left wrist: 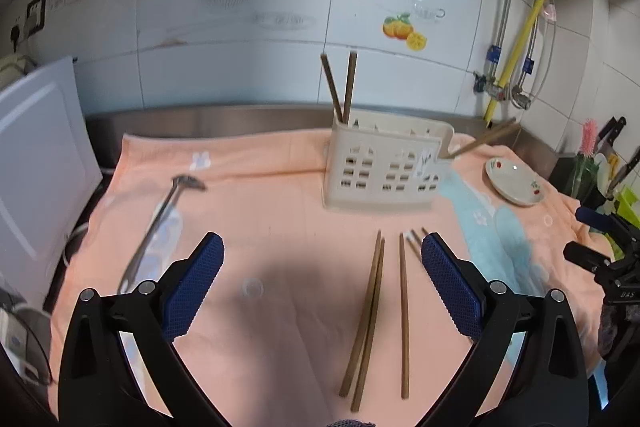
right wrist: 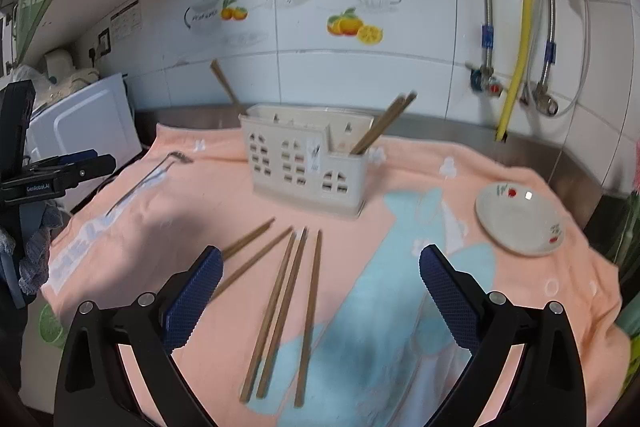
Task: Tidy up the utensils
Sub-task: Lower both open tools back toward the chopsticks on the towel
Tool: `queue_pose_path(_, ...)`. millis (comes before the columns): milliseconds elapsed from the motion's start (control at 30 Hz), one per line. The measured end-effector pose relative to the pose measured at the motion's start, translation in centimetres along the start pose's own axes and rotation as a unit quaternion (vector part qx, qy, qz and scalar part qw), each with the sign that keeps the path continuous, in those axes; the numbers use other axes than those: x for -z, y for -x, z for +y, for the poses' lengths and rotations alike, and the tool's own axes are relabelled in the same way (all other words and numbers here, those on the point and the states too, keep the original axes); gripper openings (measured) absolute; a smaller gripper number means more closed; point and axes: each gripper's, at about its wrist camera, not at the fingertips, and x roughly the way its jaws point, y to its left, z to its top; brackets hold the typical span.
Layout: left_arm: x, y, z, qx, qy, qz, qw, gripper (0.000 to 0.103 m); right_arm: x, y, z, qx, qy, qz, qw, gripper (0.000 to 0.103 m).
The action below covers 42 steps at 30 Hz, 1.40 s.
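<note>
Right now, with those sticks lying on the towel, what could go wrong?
The loose chopsticks lie close together, so an open right gripper might pinch several or knock them crooked. The chopsticks in the holder lean far outward; bumping the holder could spill them. The towel is soft and wrinkled, so thin sticks may be hard to lift cleanly.

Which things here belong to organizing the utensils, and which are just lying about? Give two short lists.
Belong to the job:
- loose chopsticks on the towel
- cream utensil holder, chopsticks already standing in it
- metal utensil lying at the left
- left gripper and right gripper, both open and empty

Just lying about:
- small plate
- white board
- yellow hose
</note>
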Motion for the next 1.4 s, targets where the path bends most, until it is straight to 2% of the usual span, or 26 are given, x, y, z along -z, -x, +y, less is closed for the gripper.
queue_pose_path(267,3.0,0.2,0.4,-0.006,0.008,0.018,0.9998,0.098,4.2,-1.1,0.9,0.004,0.012,0.028,1.000,0.095)
queue_pose_path(500,4.8,0.7,1.1,-0.010,0.017,0.027,0.9994,0.098,7.1,-2.5,0.8,-0.006,-0.012,0.054,0.998,0.095)
queue_pose_path(833,6.4,1.0,2.0,-0.016,0.033,0.037,0.9986,0.098,8.5,-4.0,1.4,-0.009,-0.011,0.073,0.997,0.092)
queue_pose_path(900,6.6,0.9,2.1,-0.017,0.033,0.040,0.9985,0.098,8.5,-4.3,1.4,-0.013,-0.015,0.078,0.997,0.078)
queue_pose_path(967,6.9,0.9,2.1,-0.017,0.034,0.042,0.9984,0.098,8.7,-4.6,1.3,-0.016,-0.019,0.085,0.996,0.073)
queue_pose_path(1100,7.2,0.9,2.2,-0.018,0.034,0.045,0.9983,0.098,9.0,-5.5,1.4,-0.021,-0.019,0.100,0.995,0.054)
queue_pose_path(1200,7.4,0.8,2.2,-0.018,0.035,0.047,0.9981,0.098,9.2,-6.1,1.5,-0.026,-0.022,0.108,0.994,0.043)
queue_pose_path(1400,7.7,0.5,2.2,-0.018,0.033,0.052,0.9979,0.098,9.2,-7.5,1.2,-0.031,-0.030,0.122,0.992,0.027)
